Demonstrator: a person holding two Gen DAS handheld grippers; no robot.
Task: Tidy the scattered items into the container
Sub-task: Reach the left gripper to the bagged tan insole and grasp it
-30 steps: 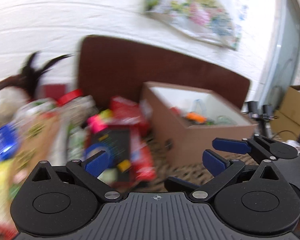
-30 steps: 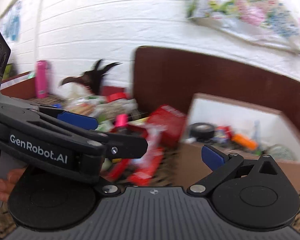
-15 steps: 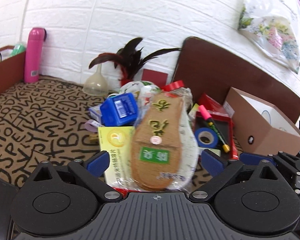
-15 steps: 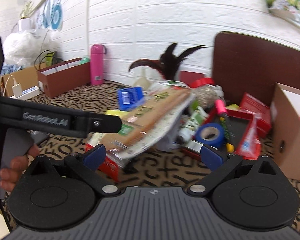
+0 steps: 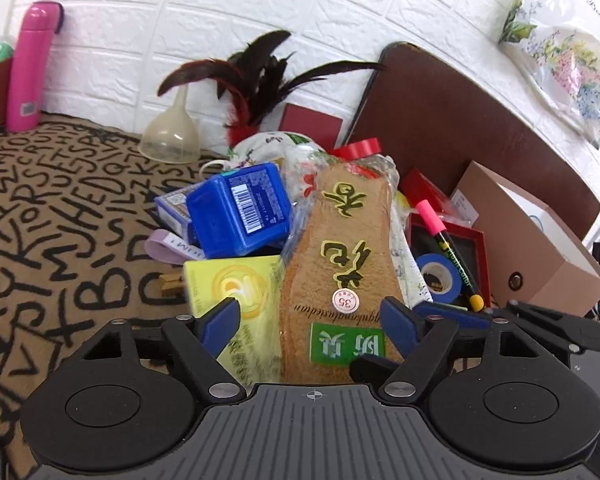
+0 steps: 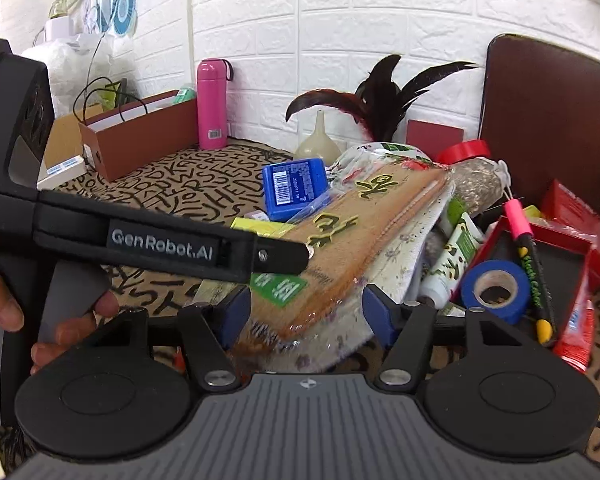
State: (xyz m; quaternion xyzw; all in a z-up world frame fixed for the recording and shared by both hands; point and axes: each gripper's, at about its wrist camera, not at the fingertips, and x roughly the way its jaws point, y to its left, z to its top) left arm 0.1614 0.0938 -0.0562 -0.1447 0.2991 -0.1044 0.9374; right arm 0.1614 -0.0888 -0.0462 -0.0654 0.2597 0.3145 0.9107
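A clear-wrapped pack of tan insoles lies on top of a pile of scattered items, partly over a yellow-green box. My left gripper straddles the pack's near end and the yellow box, its jaws closing, pads not visibly pressing. My right gripper straddles the same pack from the other side, jaws closing, pads close beside its edges. One finger of the left gripper lies across the pack in the right wrist view. The open cardboard box stands right of the pile.
The pile also holds a blue box, a blue tape roll, a pink-capped marker, a red tray, a green-and-white tube and a red-lidded jar. A funnel, feathers and a pink bottle stand along the wall.
Both grippers have swung left from the cardboard box to the pile and come lower and closer to the insole pack. Their jaws have narrowed around it.
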